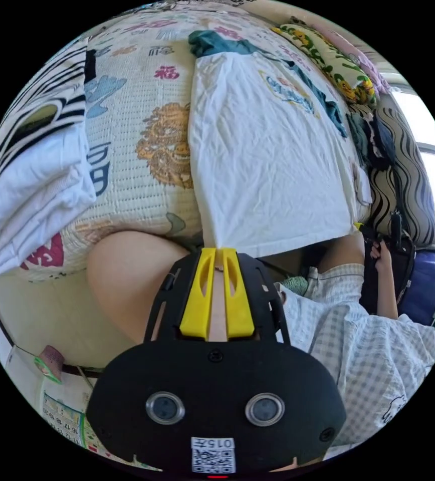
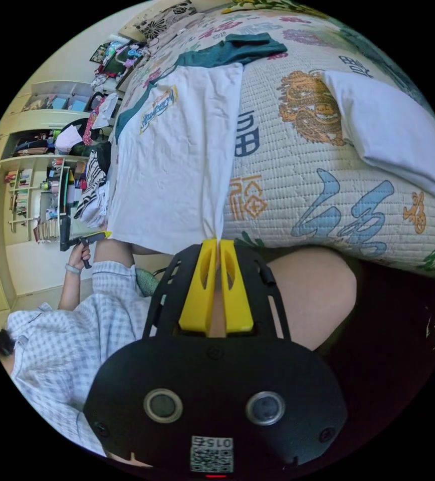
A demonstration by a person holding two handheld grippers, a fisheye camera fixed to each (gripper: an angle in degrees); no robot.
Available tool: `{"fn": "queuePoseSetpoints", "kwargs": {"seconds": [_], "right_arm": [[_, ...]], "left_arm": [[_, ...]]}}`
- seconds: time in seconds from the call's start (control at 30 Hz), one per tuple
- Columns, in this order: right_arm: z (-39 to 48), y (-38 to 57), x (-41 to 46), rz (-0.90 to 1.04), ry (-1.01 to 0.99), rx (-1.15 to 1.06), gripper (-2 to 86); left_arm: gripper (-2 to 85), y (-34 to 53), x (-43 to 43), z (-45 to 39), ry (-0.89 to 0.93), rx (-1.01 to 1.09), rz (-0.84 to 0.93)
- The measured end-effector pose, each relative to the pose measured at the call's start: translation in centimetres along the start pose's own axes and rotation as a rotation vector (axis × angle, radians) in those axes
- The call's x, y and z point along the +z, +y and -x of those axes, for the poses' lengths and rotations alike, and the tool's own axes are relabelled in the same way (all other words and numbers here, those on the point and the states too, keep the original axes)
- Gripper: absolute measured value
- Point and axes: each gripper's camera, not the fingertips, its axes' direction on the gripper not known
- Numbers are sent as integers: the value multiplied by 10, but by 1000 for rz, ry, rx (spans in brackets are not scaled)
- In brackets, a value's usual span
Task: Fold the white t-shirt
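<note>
Left gripper view: the left gripper [image 1: 218,253], black-bodied with two yellow jaws, has those jaws drawn together on the near hem corner of the white cotton t-shirt with dark green sleeves and a printed chest emblem [image 1: 272,160]. The shirt lies spread flat on a cream quilted bedspread printed with orange lions and blue characters [image 1: 142,120], its hem at the bed's edge and its green collar end far up the bed. A folded pile of white and black-striped garments [image 1: 32,165] sits on the bedspread well apart from the shirt, by the view's edge. Beside the gripper a person's bare knee [image 1: 127,280] presses against the bed's side, and a person in a pale checked shirt [image 1: 358,340] shows at the other side, one hand [image 1: 382,256] gripping a black handle. Right gripper view: the right gripper [image 2: 216,241], of the same black and yellow make, has its jaws pinched tight on the other hem corner of the shirt, the cloth drawn to a point between them. A folded white cloth [image 2: 393,135] lies on the bedspread apart from the shirt, and wooden shelves crowded with small items [image 2: 37,190] stand against the far wall.
</note>
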Motion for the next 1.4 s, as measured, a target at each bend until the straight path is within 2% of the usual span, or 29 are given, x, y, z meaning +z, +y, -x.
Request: {"fn": "queuePoseSetpoints", "kwargs": {"seconds": [0.1, 0.23, 0.37, 0.53, 0.67, 0.8, 0.9, 1.03, 1.13, 1.27, 1.4], "right_arm": [[-6, 0, 5, 19, -7, 5, 16], [-22, 3, -23, -111, -38, 28, 33], [-38, -15, -58, -325, -130, 19, 57], [-50, -73, -78, -475, -148, 15, 77], [-68, -134, -78, -505, -180, 83, 94], [-86, -177, -67, -491, -212, 158, 108], [-95, -200, -57, -473, -246, 184, 106], [-98, -212, -51, -475, -254, 195, 28], [-96, -206, -55, -504, -270, 172, 11], [-78, -188, -75, -599, -210, 142, 3], [-55, -178, -91, -640, -139, 124, 1]], "left_arm": [[63, 3, 19, -25, 6, -22, -3], [70, -8, 3, -84, -37, 35, -114], [73, -86, -22, -228, -47, 366, -268], [96, -204, 7, -432, -142, 716, -341], [102, -303, 73, -579, -157, 870, -288], [121, -359, 175, -693, -328, 1055, -134], [121, -382, 241, -738, -511, 1108, -86], [63, -408, 282, -762, -610, 1065, -90], [24, -419, 281, -766, -491, 1088, -83], [3, -428, 241, -752, -187, 1096, -148], [-4, -441, 204, -714, -27, 1015, -234]]}}
